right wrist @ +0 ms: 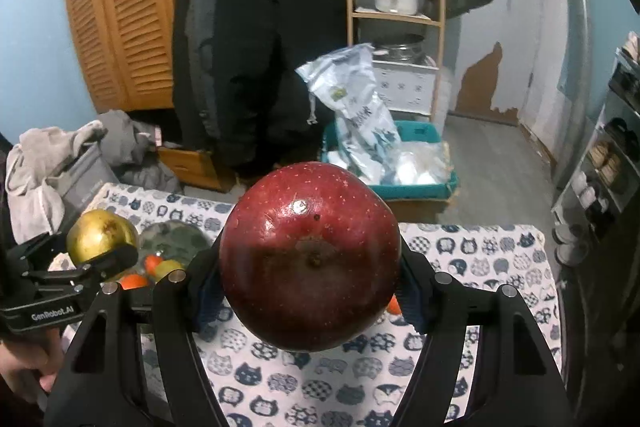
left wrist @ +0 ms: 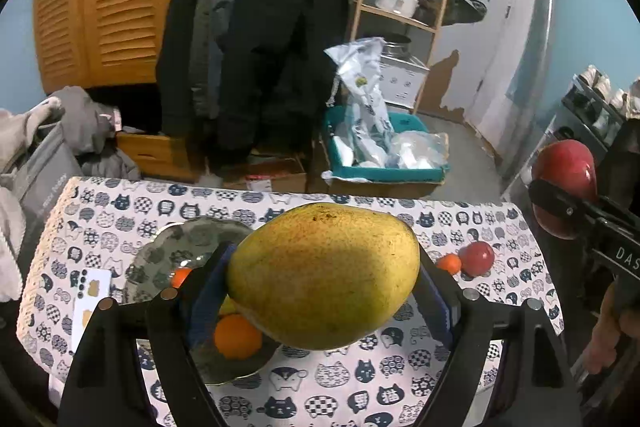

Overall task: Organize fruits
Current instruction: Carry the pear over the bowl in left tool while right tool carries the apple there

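My left gripper [left wrist: 323,277] is shut on a big yellow-green mango [left wrist: 322,275] and holds it above the table. Under it lies a dark patterned plate [left wrist: 168,251] with an orange [left wrist: 237,335] and another small orange fruit [left wrist: 181,275] in it. My right gripper [right wrist: 310,283] is shut on a large dark red apple [right wrist: 310,257], also held in the air. In the left wrist view that apple [left wrist: 566,183] shows at the right edge. In the right wrist view the mango [right wrist: 100,235] shows at the left, beside the plate [right wrist: 176,239].
The table wears a cat-print cloth [left wrist: 340,379]. A second red apple [left wrist: 477,258] and a small tangerine [left wrist: 449,263] lie on it at the right. A white card [left wrist: 89,301] lies left of the plate. Behind stand a teal bin [left wrist: 384,151], hanging coats and a wooden shelf.
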Demonstrator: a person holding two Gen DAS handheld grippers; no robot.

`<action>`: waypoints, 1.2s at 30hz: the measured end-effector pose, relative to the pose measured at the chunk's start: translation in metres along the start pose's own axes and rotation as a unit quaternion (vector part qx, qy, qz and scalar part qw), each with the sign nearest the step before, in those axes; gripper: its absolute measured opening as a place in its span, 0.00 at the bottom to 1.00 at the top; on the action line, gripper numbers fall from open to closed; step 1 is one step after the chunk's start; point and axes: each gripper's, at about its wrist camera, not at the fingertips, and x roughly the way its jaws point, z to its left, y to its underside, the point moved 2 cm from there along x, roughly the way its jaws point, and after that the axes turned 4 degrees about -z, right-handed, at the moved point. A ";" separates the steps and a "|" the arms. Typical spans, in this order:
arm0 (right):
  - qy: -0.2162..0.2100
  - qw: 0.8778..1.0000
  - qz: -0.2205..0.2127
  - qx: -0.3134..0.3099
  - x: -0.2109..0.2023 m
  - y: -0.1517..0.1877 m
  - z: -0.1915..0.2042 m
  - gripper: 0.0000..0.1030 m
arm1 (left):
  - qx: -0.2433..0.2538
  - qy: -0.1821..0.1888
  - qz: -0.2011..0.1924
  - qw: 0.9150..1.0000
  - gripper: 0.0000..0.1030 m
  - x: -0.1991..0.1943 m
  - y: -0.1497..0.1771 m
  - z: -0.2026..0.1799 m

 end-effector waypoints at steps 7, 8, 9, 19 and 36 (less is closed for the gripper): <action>-0.016 1.000 0.001 -0.015 0.012 -0.008 0.029 0.69 | -0.017 -0.019 -0.014 1.000 0.83 -0.011 -0.003 0.029; -0.019 1.000 0.001 -0.017 0.015 -0.009 0.034 0.69 | -0.022 -0.021 -0.015 0.999 0.83 -0.012 -0.003 0.036; -0.020 1.000 0.002 -0.019 0.016 -0.011 0.037 0.69 | -0.025 -0.023 -0.015 0.999 0.83 -0.014 -0.004 0.039; -0.051 0.998 0.019 -0.041 0.048 -0.017 0.086 0.69 | -0.061 -0.055 -0.012 0.997 0.83 -0.015 -0.003 0.093; -0.098 0.991 0.077 -0.057 0.132 -0.002 0.156 0.69 | -0.098 -0.111 0.035 0.988 0.83 0.033 0.020 0.168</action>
